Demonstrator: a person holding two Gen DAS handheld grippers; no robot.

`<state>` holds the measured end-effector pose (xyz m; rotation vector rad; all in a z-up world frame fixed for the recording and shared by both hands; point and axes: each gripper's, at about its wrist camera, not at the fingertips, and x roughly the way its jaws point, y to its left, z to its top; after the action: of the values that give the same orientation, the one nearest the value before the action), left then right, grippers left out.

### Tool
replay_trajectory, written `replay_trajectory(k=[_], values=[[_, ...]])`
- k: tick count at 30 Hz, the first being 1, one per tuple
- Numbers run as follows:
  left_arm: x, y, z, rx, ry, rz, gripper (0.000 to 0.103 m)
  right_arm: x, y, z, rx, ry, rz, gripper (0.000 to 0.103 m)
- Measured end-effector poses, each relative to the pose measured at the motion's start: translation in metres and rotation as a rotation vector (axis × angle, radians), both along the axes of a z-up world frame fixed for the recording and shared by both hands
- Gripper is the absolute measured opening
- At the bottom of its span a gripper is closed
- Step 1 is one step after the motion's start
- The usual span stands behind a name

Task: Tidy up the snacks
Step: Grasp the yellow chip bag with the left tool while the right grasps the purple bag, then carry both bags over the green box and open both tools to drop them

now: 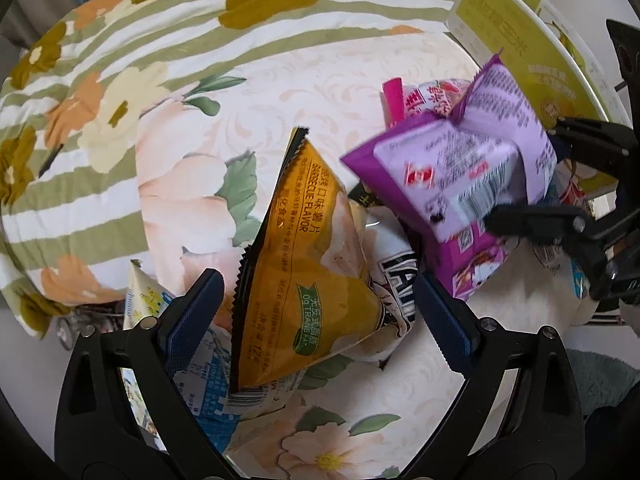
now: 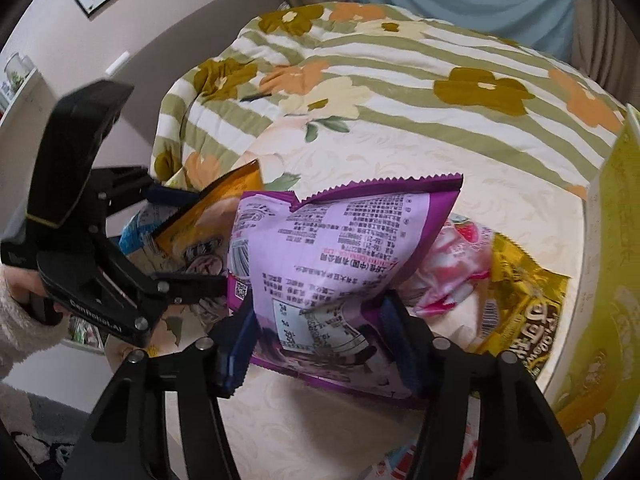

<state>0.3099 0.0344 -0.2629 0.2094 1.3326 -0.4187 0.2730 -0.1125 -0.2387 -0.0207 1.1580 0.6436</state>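
The right tongs [image 2: 316, 334] pinch the purple snack bag [image 2: 340, 248] by its lower end, its long axis running away from them. The left tongs [image 1: 320, 320] stand wide open – the orange chip bag [image 1: 304, 264] lies between their pads, ungripped, on the bed [image 1: 304, 68].

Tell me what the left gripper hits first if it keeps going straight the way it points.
Most likely the orange barbecue chip bag, which lies between the left gripper's open fingers. Depth is unclear, but nothing seems nearer.
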Motion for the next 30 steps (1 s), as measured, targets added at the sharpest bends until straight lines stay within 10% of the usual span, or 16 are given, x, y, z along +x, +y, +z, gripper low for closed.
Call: replay_trajectory(k=[9,16,30], values=[[-0.013,-0.016,-0.012,0.03,0.002,-0.045,0.095,-0.003,-0.009,0.012,0.015,-0.019,-0.052,0.047],[-0.023,-0.019,-0.004,0.037,-0.048,-0.049,0.071,-0.007,-0.015,0.015,0.026,-0.027,-0.088,0.043],[-0.053,-0.011,0.047,0.028,-0.175,-0.03,0.069,-0.021,-0.025,0.045,0.093,-0.086,-0.154,0.041]])
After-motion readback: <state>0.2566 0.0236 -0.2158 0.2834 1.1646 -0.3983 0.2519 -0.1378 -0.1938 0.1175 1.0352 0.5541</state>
